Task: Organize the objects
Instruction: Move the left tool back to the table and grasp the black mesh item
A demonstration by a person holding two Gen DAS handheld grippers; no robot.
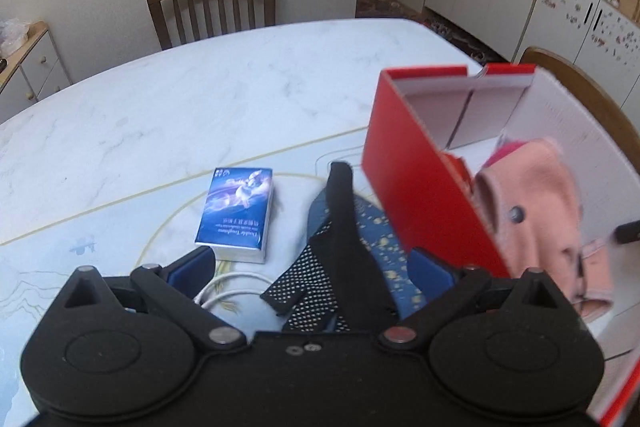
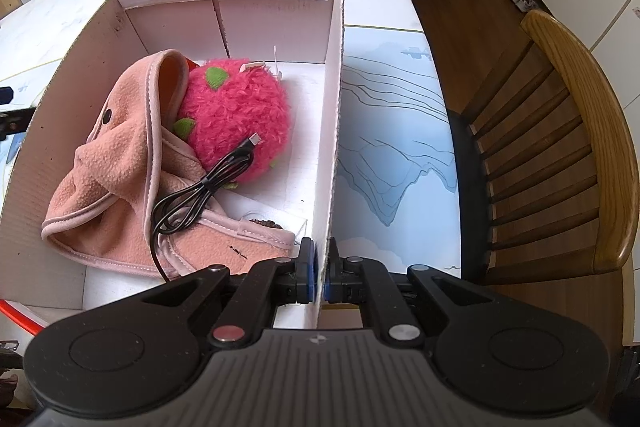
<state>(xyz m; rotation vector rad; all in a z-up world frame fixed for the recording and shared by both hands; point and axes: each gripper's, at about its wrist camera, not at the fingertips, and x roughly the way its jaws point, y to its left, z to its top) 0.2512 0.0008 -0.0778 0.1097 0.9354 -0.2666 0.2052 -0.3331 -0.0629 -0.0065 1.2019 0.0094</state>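
My left gripper (image 1: pixel 312 267) hangs with jaws spread wide over a black mesh glove (image 1: pixel 340 267) lying beside a blue tissue pack (image 1: pixel 236 215). My right gripper (image 2: pixel 320 275) pinches the white wall of the red cardboard box (image 2: pixel 334 107), which holds a pink fleece garment (image 2: pixel 120 179), a fuzzy pink plush ball (image 2: pixel 236 115) and a coiled black cable (image 2: pixel 200 195).

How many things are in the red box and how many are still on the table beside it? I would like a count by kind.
In the box:
Pink cloth: 1
Pink plush toy: 1
Black cable: 1
On the table:
Blue packet: 1
White cable: 1
Black mesh item: 1
Total: 6
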